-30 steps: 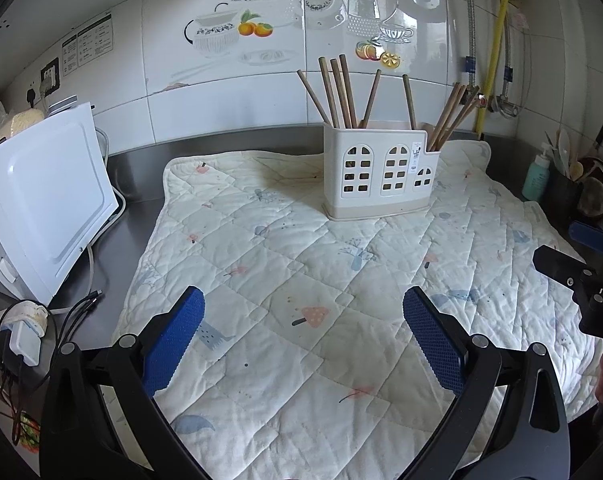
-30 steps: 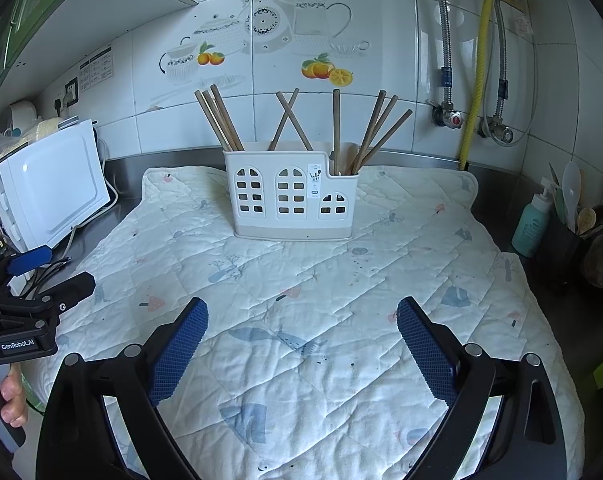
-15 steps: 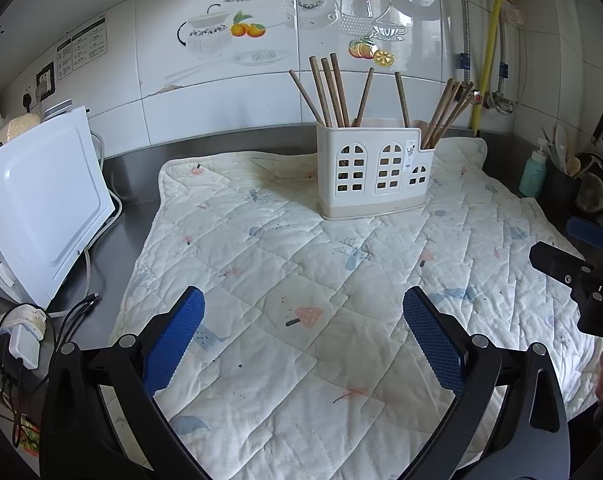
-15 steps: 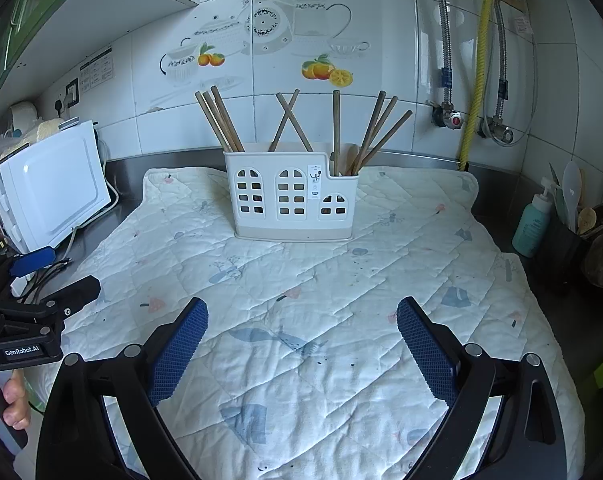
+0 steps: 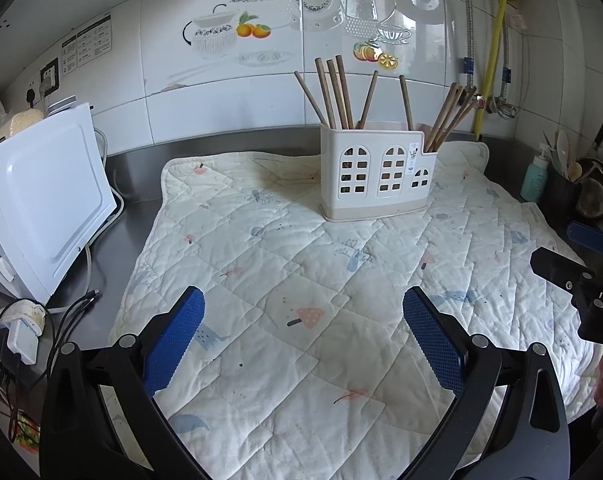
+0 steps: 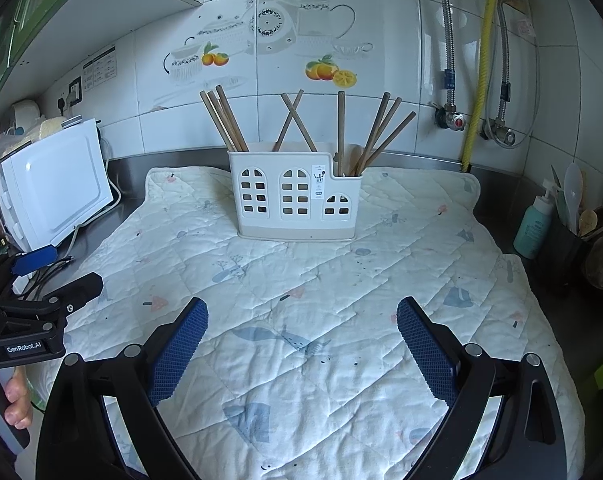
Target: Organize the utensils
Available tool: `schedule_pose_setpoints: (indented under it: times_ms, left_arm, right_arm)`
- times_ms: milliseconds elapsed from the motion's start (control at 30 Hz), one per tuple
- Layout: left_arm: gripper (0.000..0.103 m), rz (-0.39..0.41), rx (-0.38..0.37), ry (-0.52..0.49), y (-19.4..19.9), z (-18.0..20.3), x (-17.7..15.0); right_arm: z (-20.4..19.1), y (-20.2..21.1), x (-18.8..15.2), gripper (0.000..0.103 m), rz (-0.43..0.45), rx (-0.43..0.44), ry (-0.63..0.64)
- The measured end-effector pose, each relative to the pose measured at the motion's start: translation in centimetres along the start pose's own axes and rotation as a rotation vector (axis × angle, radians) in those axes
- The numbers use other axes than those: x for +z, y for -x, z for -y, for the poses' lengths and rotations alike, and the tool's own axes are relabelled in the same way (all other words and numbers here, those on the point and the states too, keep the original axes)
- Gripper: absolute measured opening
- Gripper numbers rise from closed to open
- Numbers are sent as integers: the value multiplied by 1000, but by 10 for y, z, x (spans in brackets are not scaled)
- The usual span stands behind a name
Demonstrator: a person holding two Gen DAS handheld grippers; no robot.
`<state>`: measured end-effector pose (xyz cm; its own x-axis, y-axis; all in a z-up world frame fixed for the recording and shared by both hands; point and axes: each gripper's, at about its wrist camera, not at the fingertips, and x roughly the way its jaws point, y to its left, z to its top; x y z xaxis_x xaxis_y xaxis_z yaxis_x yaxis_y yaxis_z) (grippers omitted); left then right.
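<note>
— Left gripper point(image 5: 303, 334): blue-padded fingers spread wide, nothing between them, hovering low over the white quilted mat with small pastel prints point(image 5: 285, 264). Right gripper point(image 6: 302, 334): same story, splayed wide, empty, over the near part of the mat.

— And the utensils?

— Brown wooden chopsticks point(image 6: 229, 120), all standing in the white plastic holder with arched window cut-outs point(image 6: 295, 194), far side of the mat, well apart from both grippers. Scattered across compartments: a bunch at the left end, two crossed in the middle, one upright and a fan of several leaning out of the low right section. None lying on the mat.

— Likely trouble from here?

— Probably tipping the holder. Tall, light-looking, resting on soft wrinkled fabric; a sideways pull on a leaning stick could rock it or drag it along.

— Anything else?

— Pinching two sticks at once where they cross or bunch, then dropping one. Thin round wood between flat pads may also roll or swivel if caught off-centre.

— And the surroundings?

— White microwave point(image 5: 41, 200) to the left, teal pump bottle point(image 6: 535, 226) and a dark pot of spoons to the right; a wide swing with a long stick could clip either. Both grippers reaching for the same compartment could collide as well.
</note>
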<state>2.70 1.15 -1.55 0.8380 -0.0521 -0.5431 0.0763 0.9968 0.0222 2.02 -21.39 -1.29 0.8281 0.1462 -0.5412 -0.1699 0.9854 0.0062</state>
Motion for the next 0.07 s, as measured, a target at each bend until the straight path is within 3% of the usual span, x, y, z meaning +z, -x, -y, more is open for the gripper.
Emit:
schedule_pose_setpoints:
  times_ms: [67]
  left_arm:
    - [98,-1,0,1,0,-1,0]
  right_arm:
    - [-1,0,0,92,-1,2,-1]
